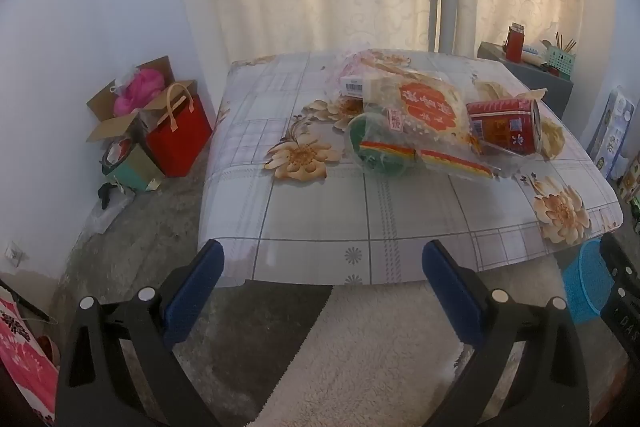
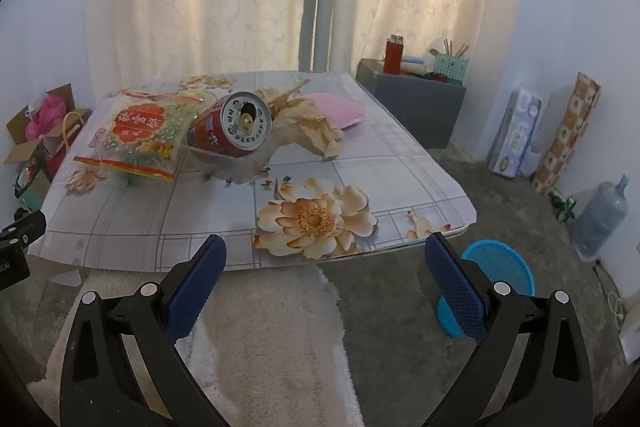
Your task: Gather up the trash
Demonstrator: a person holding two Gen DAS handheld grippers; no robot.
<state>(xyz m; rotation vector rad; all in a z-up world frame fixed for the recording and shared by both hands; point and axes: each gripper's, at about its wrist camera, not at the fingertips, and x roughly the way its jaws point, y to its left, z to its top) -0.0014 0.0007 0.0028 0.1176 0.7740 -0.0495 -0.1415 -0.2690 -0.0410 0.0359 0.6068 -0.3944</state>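
Trash lies in a heap on the low table (image 1: 320,211) (image 2: 200,211) with the flowered cloth. A red can (image 1: 505,125) (image 2: 231,127) lies on its side beside a clear snack bag with a red label (image 1: 426,107) (image 2: 138,131). Crumpled brown paper (image 2: 308,123) and a pink packet (image 2: 340,111) sit behind the can. A blue mesh basket (image 2: 500,267) (image 1: 586,283) stands on the floor at the table's near right corner. My left gripper (image 1: 322,259) and right gripper (image 2: 326,255) hang open before the table's front edge, both empty.
A cardboard box (image 1: 120,107) and a red gift bag (image 1: 180,135) stand on the floor left of the table. A grey cabinet (image 2: 412,107) with a red flask sits behind on the right. A water jug (image 2: 600,219) and wrapped rolls line the right wall. A white rug (image 2: 272,339) lies below.
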